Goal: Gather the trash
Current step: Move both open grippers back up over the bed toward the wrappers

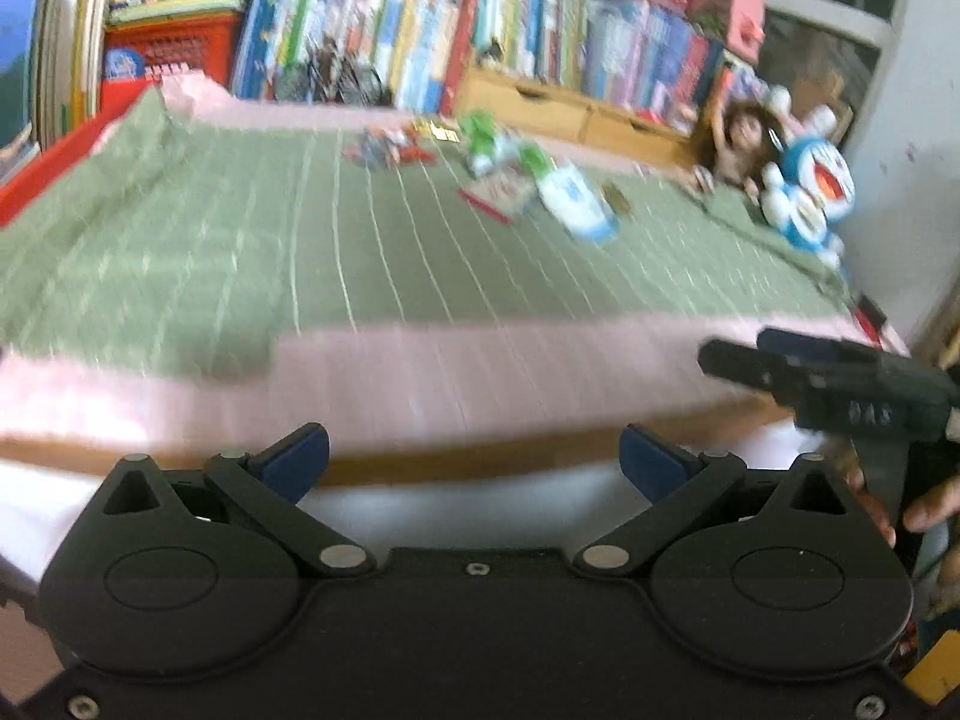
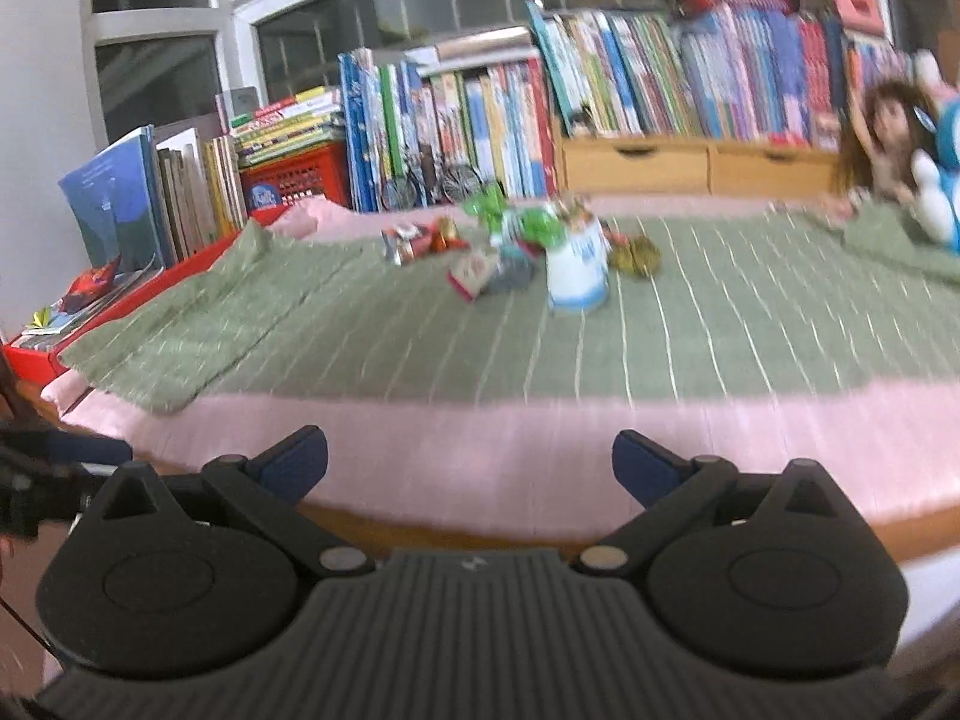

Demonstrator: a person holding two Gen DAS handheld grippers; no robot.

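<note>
A cluster of trash lies at the far side of a green striped cloth [image 1: 240,228] [image 2: 720,330]: a white and blue cup [image 1: 579,201] [image 2: 577,273], green wrappers [image 1: 483,135] [image 2: 510,216], a red and white packet [image 1: 501,192] [image 2: 474,273] and red wrappers [image 1: 390,147] [image 2: 414,240]. My left gripper [image 1: 474,459] is open and empty at the near edge of the pink mat, well short of the trash. My right gripper [image 2: 471,456] is open and empty too, also at the near edge. In the left wrist view the right gripper [image 1: 840,384] shows at the right, held by a hand. Both views are blurred.
Rows of books [image 1: 420,30] [image 2: 600,78] and wooden drawers [image 1: 540,108] [image 2: 690,165] line the back. A doll [image 1: 738,144] [image 2: 882,132] and a blue and white plush toy [image 1: 810,186] [image 2: 942,180] sit at the right. A red basket [image 1: 174,45] [image 2: 294,180] stands at the left.
</note>
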